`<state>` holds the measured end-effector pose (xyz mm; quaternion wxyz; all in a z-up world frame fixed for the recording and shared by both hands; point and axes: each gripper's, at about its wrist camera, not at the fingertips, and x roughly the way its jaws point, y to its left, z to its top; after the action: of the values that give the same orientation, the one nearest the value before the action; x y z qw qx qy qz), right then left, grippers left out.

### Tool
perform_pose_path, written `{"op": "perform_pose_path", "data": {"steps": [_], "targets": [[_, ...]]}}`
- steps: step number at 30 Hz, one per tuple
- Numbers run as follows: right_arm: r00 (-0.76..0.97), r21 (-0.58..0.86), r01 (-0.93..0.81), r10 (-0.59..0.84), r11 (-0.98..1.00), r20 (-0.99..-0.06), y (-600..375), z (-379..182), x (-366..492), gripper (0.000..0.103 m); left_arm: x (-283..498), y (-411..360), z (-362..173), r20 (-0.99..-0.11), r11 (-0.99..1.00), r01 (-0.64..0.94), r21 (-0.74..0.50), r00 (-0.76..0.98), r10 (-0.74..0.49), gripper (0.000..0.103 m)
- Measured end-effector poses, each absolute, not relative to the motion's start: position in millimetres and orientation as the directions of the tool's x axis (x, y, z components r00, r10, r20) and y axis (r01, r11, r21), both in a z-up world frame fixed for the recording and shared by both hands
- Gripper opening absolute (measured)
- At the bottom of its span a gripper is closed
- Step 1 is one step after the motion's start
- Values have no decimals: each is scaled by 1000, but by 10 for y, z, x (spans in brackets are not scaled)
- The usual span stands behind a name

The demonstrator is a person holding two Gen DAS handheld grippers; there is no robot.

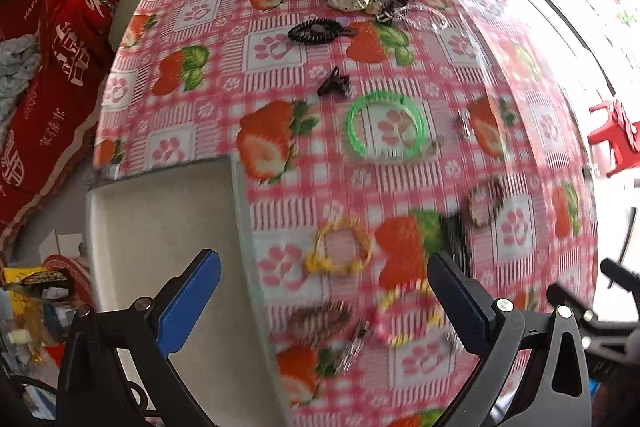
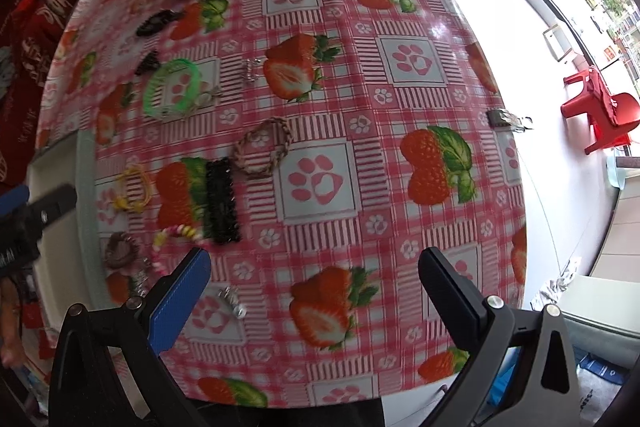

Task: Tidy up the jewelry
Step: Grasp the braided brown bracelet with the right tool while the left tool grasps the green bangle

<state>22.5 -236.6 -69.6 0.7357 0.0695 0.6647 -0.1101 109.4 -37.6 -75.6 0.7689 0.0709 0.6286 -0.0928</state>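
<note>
Both the left gripper (image 1: pixel 324 301) and the right gripper (image 2: pixel 314 289) hovered above the strawberry-print tablecloth (image 2: pixel 400 99) with fingers spread wide, holding nothing. A green bangle (image 1: pixel 386 125), yellow bracelet (image 1: pixel 340 253), pink-and-yellow beaded bracelet (image 1: pixel 408 315), braided brown bracelet (image 2: pixel 262 147) and black hair comb (image 2: pixel 220 201) lay scattered on it. The white tray (image 1: pixel 160 227) sat at the table's left edge, beside the jewelry.
</note>
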Motion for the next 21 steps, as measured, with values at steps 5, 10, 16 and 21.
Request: {"op": "perform_pose_path", "data": {"steps": [5, 10, 16, 21], "targets": [[85, -48, 238, -70, 970, -994, -2451, -938, 470, 103, 1411, -535, -888, -971, 978, 207, 17, 238, -34, 97], [86, -61, 214, -81, 975, -993, -2513, -1174, 686, 100, 1679, -649, -1111, -973, 983, 184, 6, 228, -36, 83], [75, -53, 179, -67, 982, -995, -2539, -1436, 881, 87, 1887, -749, -1407, -978, 985, 173, -13, 201, -48, 82], [73, -59, 138, -70, 989, -995, -2466, -1612, 1021, 78, 2031, -810, -1592, -983, 986, 167, -24, 176, -54, 69]]}}
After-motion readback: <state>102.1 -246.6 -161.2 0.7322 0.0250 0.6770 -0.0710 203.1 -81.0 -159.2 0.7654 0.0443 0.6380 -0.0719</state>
